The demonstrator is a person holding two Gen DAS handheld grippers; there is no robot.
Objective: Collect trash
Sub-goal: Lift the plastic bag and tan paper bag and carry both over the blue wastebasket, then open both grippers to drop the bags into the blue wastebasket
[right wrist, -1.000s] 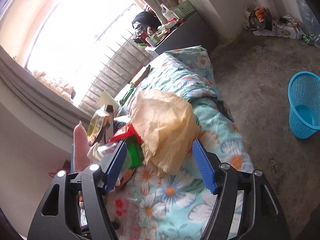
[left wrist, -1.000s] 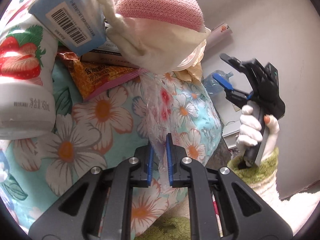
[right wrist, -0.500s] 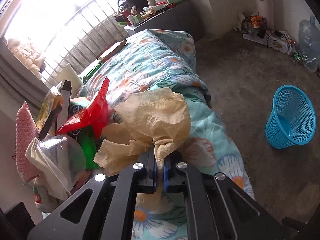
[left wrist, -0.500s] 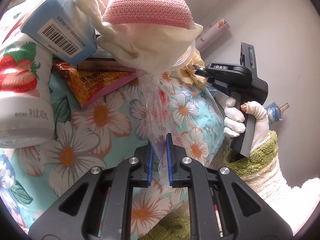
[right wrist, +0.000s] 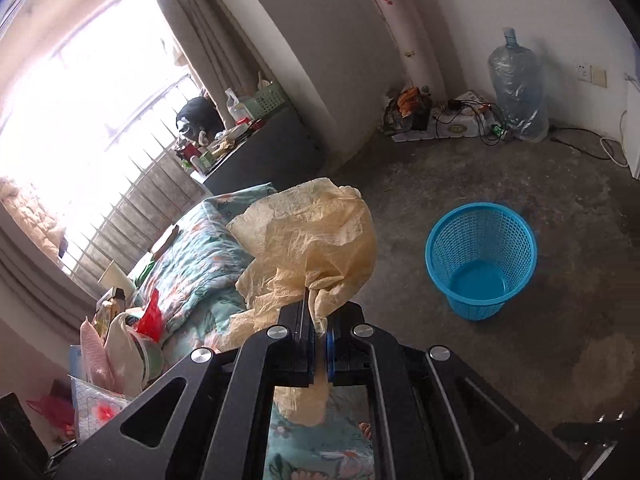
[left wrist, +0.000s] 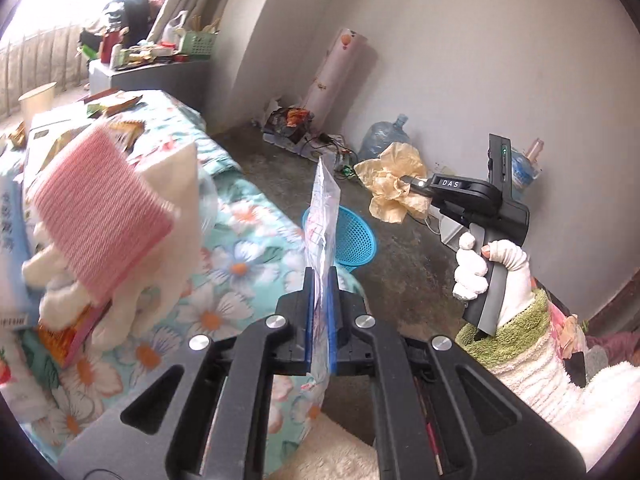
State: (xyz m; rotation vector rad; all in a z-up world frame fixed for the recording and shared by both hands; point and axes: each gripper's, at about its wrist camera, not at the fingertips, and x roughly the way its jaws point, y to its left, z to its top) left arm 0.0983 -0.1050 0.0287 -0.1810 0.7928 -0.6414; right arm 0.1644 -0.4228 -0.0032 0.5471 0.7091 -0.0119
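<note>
The left gripper [left wrist: 320, 300] is clenched on a thin clear plastic bag with red print [left wrist: 323, 216], which stands upright from its jaws and hides part of the blue mesh plastic wastebasket [left wrist: 354, 240] on the concrete floor behind it. The right gripper [right wrist: 317, 344] is clamped on a crumpled beige plastic bag [right wrist: 316, 240], held above the edge of the floral turquoise quilt [right wrist: 200, 248]; the bag covers its fingertips. A pink knitted cloth [left wrist: 100, 216] looms blurred at the left, its lower part cut off.
</note>
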